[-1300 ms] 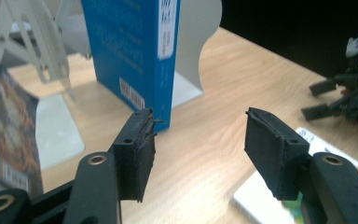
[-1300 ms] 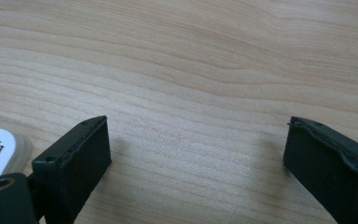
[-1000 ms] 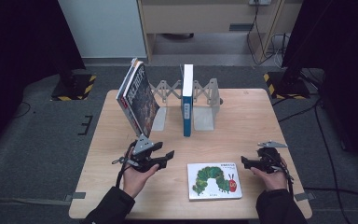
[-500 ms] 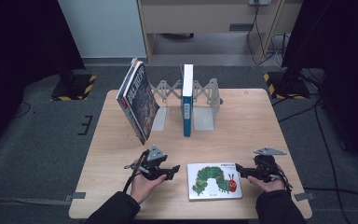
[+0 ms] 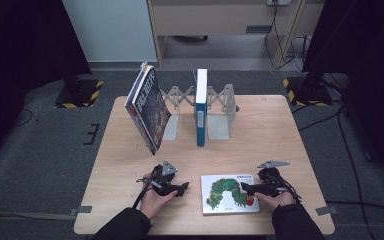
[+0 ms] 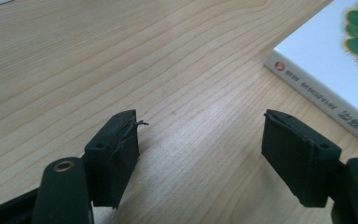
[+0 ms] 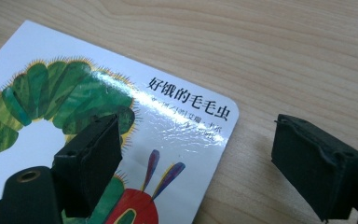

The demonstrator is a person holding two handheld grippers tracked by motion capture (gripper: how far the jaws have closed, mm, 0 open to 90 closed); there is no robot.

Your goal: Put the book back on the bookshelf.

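The picture book [image 5: 229,193] with the green caterpillar cover lies flat on the desk [image 5: 280,130], low in the high view and right of centre, between my two hands.

My left gripper [image 5: 180,189] sits just left of the book, pointing at its left edge. In the left gripper view its fingers [image 6: 116,151] stand wide apart over bare wood with nothing between them; the book's spine [image 6: 326,100] is in the upper right of that frame, clear of the right finger. These jaws have just been opening.

My right gripper [image 5: 246,188] is at the book's right edge. In the right gripper view one finger [image 7: 93,158] hangs over the cover near the lower left of the frame, the other over bare desk at the right, so the book's corner lies in the gap. The pads do not press on it. These jaws have just been closing a little.

Toward the top of the high view, a blue book [image 5: 200,107] stands upright in a grey rack [image 5: 220,112], and another book [image 5: 147,107] leans at the rack's left end.
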